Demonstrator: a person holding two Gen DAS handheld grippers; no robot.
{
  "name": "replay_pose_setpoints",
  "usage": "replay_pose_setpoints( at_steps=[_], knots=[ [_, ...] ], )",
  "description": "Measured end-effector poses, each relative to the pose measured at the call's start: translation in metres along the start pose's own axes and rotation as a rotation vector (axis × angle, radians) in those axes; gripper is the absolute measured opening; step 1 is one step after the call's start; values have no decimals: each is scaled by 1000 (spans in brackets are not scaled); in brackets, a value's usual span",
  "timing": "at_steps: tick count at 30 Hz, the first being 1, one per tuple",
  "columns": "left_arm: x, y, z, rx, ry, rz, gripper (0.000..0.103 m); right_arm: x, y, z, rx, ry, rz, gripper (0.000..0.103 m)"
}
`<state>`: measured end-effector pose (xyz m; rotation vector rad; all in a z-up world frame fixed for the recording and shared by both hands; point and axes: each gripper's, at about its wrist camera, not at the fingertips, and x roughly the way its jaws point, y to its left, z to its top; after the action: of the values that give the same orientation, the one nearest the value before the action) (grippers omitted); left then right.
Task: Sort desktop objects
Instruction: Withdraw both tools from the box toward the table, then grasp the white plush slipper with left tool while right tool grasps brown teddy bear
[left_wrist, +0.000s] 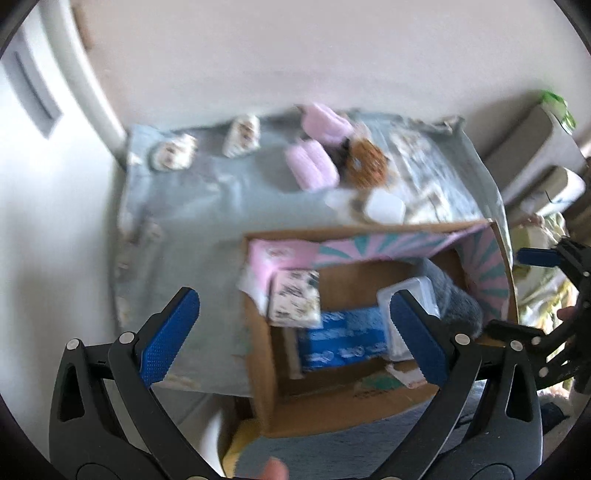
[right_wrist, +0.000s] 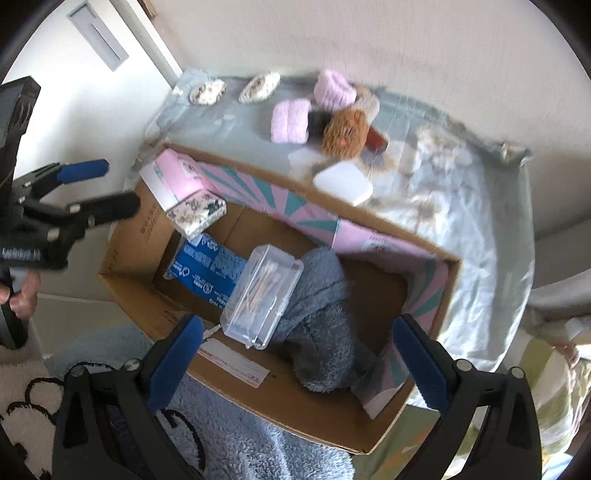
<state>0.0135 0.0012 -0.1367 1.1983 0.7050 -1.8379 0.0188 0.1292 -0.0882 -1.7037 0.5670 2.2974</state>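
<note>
A cardboard box (right_wrist: 140, 225) stands at the front of a table with a pale cloth (right_wrist: 476, 236). In it lie a clear case of cotton swabs (right_wrist: 264, 295), a grey-blue fluffy cloth (right_wrist: 317, 332), a blue packet (right_wrist: 207, 269), a patterned tissue pack (right_wrist: 197, 212) and a pink box (right_wrist: 173, 177). On the cloth sit pink fluffy rolls (right_wrist: 291, 120), a brown plush (right_wrist: 345, 129) and a white case (right_wrist: 343, 182). My right gripper (right_wrist: 295, 362) is open and empty over the box's near edge. My left gripper (left_wrist: 291, 336) is open and empty above the box (left_wrist: 258, 369).
Two patterned packets (right_wrist: 208, 90) lie at the far left of the cloth. A wall rises behind the table. A blue fluffy rug (right_wrist: 240, 443) lies below the box. Grey drawers (left_wrist: 532, 155) stand to the right in the left wrist view.
</note>
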Motion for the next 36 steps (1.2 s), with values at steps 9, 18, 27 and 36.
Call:
replay_pose_setpoints(
  at_steps=[9,18,27,36],
  knots=[
    [-25,59,-6,-108,-88,51,103,-18,-5,6,13,-78,-3,102],
    [-3,85,32,-91,-135,117,97,-15,-15,41,12,-118,14,102],
    [82,120,81,-71,-101,124,86,35,-47,113,62,-68,-11,102],
    [168,145,114,36,-78,248,80,104,-73,149,177,-19,24,98]
  ],
)
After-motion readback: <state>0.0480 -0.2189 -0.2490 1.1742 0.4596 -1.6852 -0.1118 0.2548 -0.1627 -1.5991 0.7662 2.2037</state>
